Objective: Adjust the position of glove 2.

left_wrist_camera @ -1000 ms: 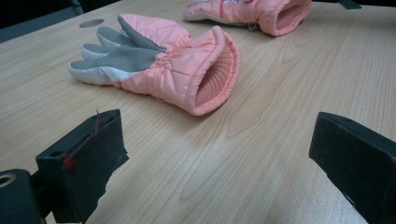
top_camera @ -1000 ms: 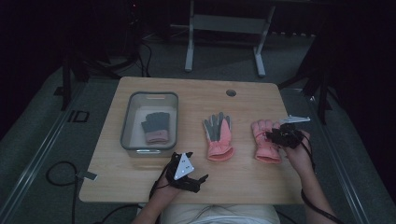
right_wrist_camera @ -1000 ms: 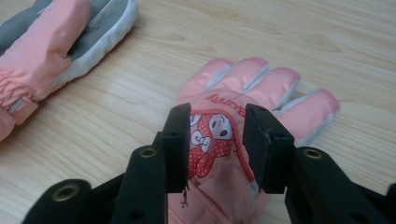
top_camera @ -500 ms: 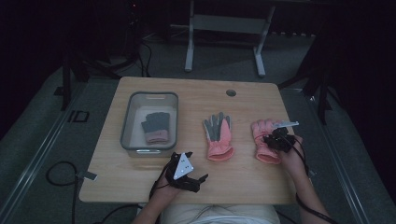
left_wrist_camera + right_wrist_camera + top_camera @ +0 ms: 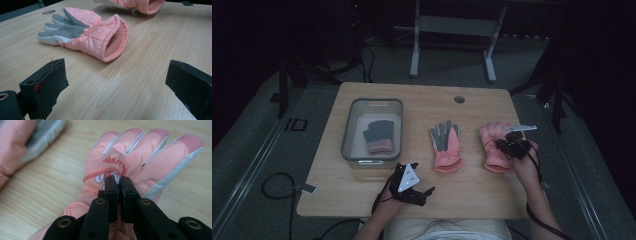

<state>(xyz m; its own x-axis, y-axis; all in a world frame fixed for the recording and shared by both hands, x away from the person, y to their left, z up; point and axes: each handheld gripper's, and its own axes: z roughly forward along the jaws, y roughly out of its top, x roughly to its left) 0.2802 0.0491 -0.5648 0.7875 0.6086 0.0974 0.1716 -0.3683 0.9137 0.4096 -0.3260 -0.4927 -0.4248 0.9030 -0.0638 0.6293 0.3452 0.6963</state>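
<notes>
Two grippers: our right gripper point(image 5: 119, 180) has just clamped the pink glove point(image 5: 140, 160); our left gripper point(image 5: 120, 87) hangs released above the table point(image 5: 140, 82).

Dim room, grey floor point(image 5: 257, 165), metal frame point(image 5: 452, 30)

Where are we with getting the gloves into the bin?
Done: one dark glove lies in the clear bin. In hand: the right gripper has just closed, its fingers pinching the back of the right-hand pink glove, which is not yet lifted off the table. Left: the middle pink glove lies untouched in front of the open left gripper.
</notes>
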